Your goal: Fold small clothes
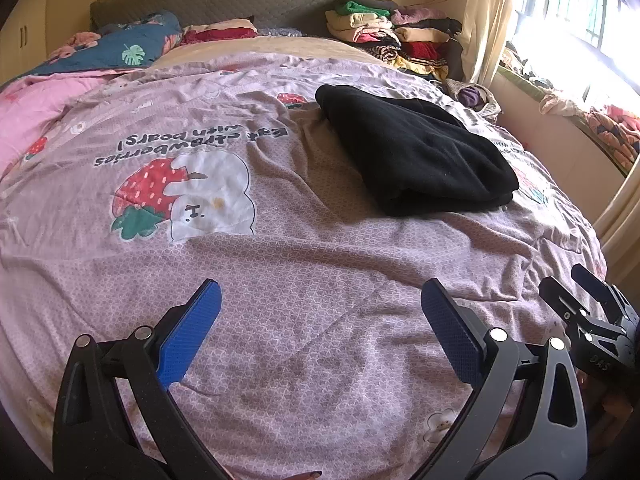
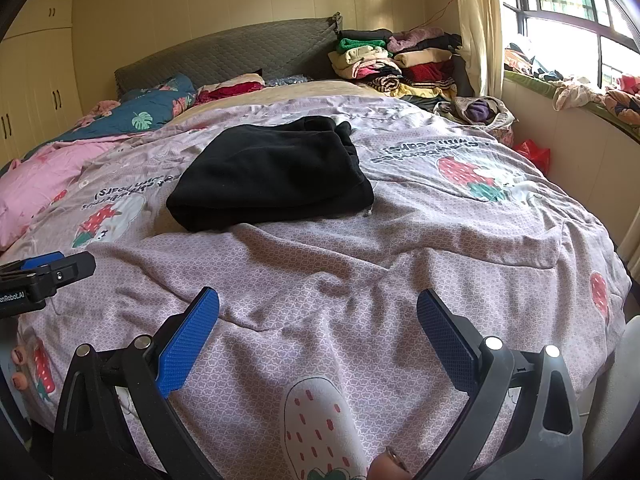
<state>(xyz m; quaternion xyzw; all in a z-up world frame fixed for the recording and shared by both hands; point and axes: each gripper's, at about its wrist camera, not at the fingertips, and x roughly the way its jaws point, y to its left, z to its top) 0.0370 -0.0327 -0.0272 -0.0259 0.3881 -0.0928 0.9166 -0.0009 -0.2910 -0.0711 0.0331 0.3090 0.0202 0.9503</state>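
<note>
Black garment (image 1: pixel 416 152): lay folded on the pink strawberry-print quilt (image 1: pixel 304 264), well ahead of both tools.
Left gripper (image 1: pixel 320 312): released, blue pads spread wide, holding nothing.
Right gripper (image 2: pixel 318 320): released likewise, over the quilt.
Clothes pile (image 2: pixel 396 60): stacked by the headboard (image 2: pixel 240 52), far right.

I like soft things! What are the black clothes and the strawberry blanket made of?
The black clothes look like thick fleece or knit: matte, fuzzy, lint-specked. The strawberry blanket looks like thin printed cotton: flat, dull, finely creased. Neither is certain from looks alone.
</note>
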